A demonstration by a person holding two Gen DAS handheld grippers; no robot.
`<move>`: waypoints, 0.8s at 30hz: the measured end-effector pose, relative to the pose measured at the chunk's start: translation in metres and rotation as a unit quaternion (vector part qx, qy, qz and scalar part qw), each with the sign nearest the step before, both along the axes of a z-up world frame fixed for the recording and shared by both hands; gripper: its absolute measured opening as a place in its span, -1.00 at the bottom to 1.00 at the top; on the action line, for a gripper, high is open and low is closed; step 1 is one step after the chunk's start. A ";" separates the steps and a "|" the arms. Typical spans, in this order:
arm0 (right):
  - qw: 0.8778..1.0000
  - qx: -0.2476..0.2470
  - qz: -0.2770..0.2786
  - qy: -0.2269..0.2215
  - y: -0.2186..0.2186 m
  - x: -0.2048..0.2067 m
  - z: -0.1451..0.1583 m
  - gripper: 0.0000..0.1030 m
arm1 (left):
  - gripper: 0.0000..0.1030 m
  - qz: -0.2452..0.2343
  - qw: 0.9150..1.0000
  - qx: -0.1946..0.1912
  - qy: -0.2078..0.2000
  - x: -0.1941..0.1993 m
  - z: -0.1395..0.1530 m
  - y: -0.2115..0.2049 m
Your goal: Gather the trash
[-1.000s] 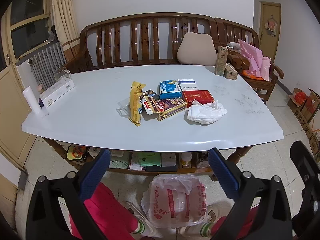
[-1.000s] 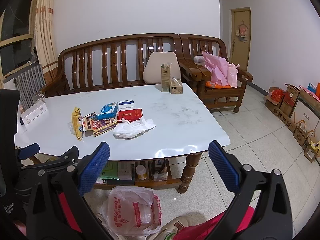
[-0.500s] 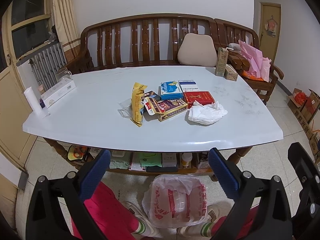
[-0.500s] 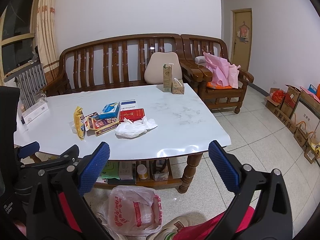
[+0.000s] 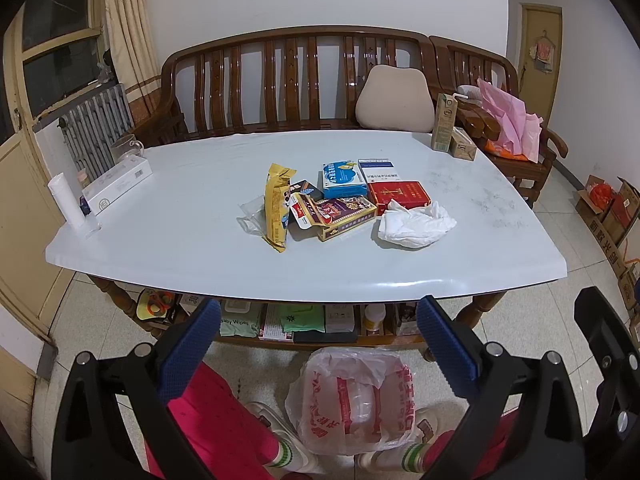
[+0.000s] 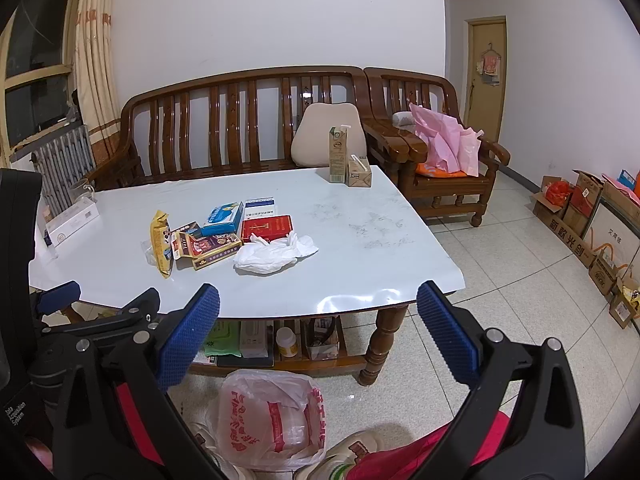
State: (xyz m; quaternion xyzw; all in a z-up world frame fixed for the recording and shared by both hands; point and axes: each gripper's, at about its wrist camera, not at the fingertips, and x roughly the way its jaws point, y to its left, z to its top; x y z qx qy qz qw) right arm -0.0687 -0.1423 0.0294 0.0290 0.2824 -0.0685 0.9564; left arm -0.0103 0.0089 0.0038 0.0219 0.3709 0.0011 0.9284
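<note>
Trash is lying in a loose cluster near the middle of the table [image 5: 168, 248], and we are reading it from left to right: a clear wrapper [image 5: 252, 218], a yellow snack bag [image 5: 277, 206], a torn-open printed box [image 5: 336, 216], a blue box [image 5: 344, 179], a red box [image 5: 398, 194] and a crumpled white tissue [image 5: 416, 224] at the right end. A plastic bag [image 5: 352, 404] is sitting on the floor between our feet, below the near table edge, and we are taking it as the place for the rubbish.

We are holding the left gripper [image 5: 318, 346] and the right gripper [image 6: 318, 330] back from the table, both with fingers spread wide and nothing between them. Nothing is collected yet, we judge.

To do this step well, we are thinking of reaching for an outer piece first, the tissue or the snack bag, pinching it at a raised fold, since the flat boxes are overlapping and may drag their neighbours along. Soft pieces will likely crush easily, so a firm close should be safe.

Our left camera is showing the white tube [image 5: 66, 204] and long white box [image 5: 118, 184] at the table's left end in full. Our right camera is showing the left gripper's body at its left edge, more floor, and the cardboard boxes [image 6: 576, 216] along the far right wall.
</note>
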 end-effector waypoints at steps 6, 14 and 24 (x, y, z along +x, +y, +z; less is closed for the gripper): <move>1.000 0.001 0.001 0.000 0.000 0.000 -0.001 0.88 | 0.86 0.001 1.000 -0.001 0.000 0.000 0.000 0.001; 1.000 0.000 0.001 0.001 0.001 0.000 -0.001 0.88 | 0.86 0.000 1.000 -0.001 0.001 0.000 0.001 0.001; 1.000 0.000 0.002 0.001 0.002 0.000 -0.002 0.88 | 0.86 0.004 1.000 0.002 0.000 0.001 0.002 0.006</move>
